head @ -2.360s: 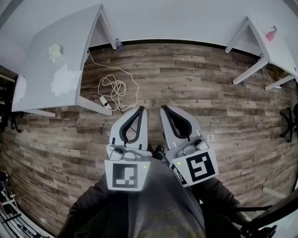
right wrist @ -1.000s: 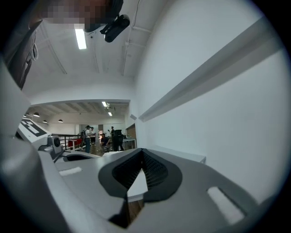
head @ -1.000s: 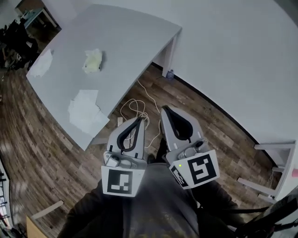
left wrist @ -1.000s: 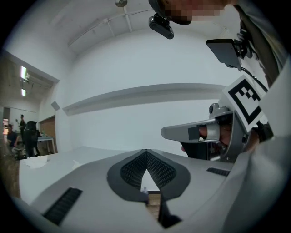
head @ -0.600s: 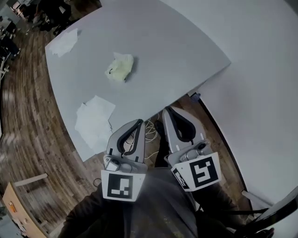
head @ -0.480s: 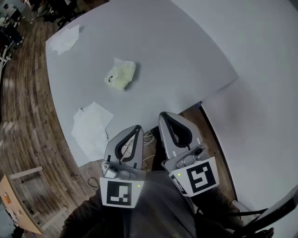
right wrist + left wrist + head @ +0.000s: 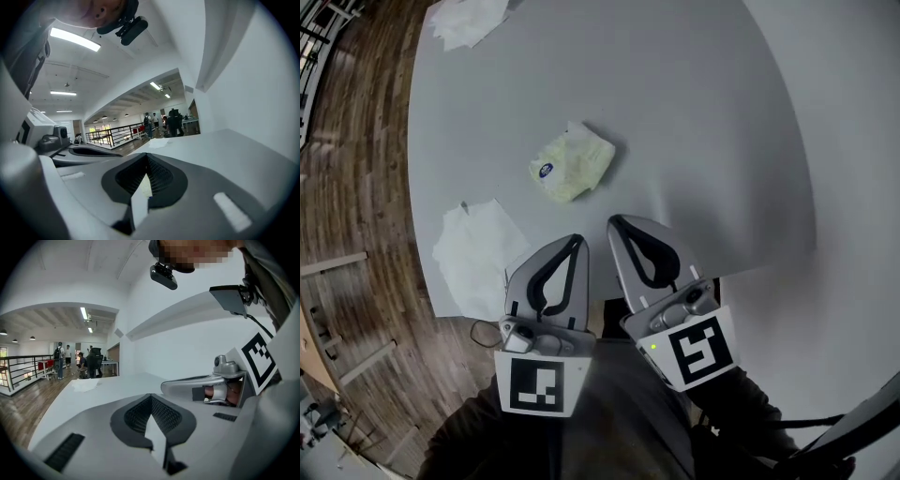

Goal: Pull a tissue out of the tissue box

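Observation:
A soft pale-yellow tissue pack (image 7: 572, 165) with a blue spot lies on the grey table (image 7: 694, 122), just beyond both grippers. My left gripper (image 7: 575, 240) reaches over the table's near edge, its jaws shut and empty, a short way short of the pack. Beside it, my right gripper (image 7: 615, 223) is also shut with nothing held, its tip a little nearer the pack. In the left gripper view the left gripper (image 7: 151, 395) points across the tabletop; the right gripper view shows the right gripper (image 7: 146, 157) doing the same.
A loose pile of white tissues (image 7: 476, 255) lies at the table's near left corner, another tissue heap (image 7: 471, 19) at its far end. Wood floor (image 7: 347, 216) runs along the left, a white wall (image 7: 853, 187) along the right. People (image 7: 173, 123) stand far off by a railing.
The view has swung from the floor onto the table. The tissue pack has come closer and both grippers, still shut, have moved over the table's near edge.

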